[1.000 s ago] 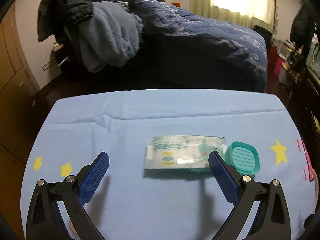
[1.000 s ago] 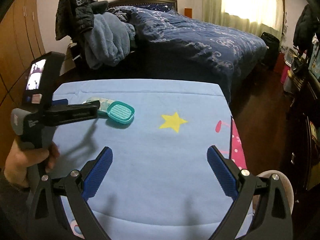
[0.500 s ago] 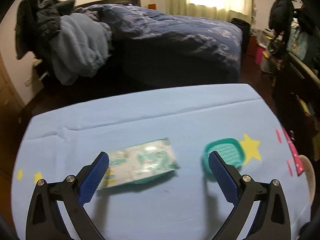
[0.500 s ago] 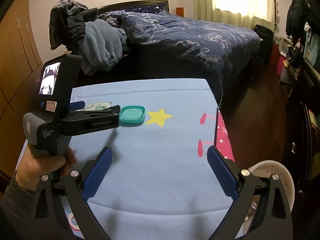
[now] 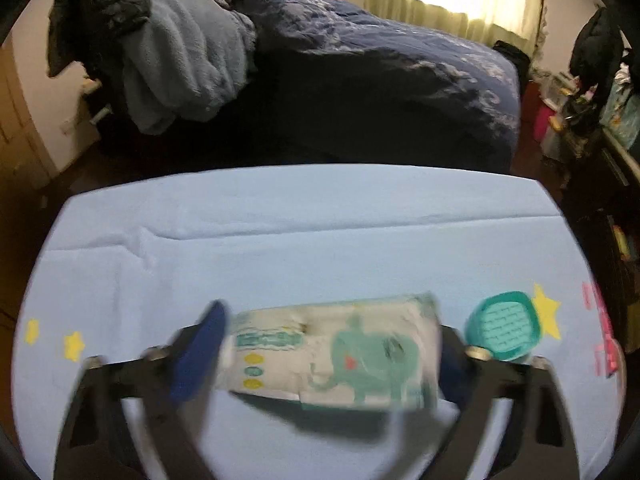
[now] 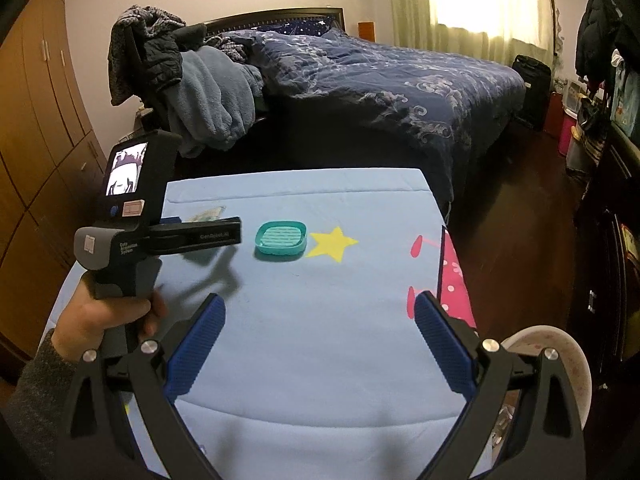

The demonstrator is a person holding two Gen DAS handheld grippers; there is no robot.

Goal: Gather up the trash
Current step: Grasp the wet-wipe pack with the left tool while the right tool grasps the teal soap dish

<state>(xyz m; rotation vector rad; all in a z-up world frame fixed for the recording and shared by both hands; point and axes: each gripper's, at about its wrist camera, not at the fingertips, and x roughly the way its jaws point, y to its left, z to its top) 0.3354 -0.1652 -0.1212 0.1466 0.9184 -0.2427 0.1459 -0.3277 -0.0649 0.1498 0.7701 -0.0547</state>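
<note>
Left wrist view: my left gripper (image 5: 328,354) has just been closing; its 2 pads pinch the wipes pack (image 5: 336,358) above the blue cloth (image 5: 320,240). My right gripper (image 6: 320,344) stands spread, empty.

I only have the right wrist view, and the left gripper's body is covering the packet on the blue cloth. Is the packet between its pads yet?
Observer: Yes. In the left wrist view the packet lies crosswise between the pads of the left gripper, whose jaws have just been closing.
Operator: Is it gripped?
Observer: Both pads look to meet its ends, but the blur hides whether they press.
Operator: Is the teal dish in the way?
Observer: No. The teal dish sits to the right of the packet, apart from it.
</note>
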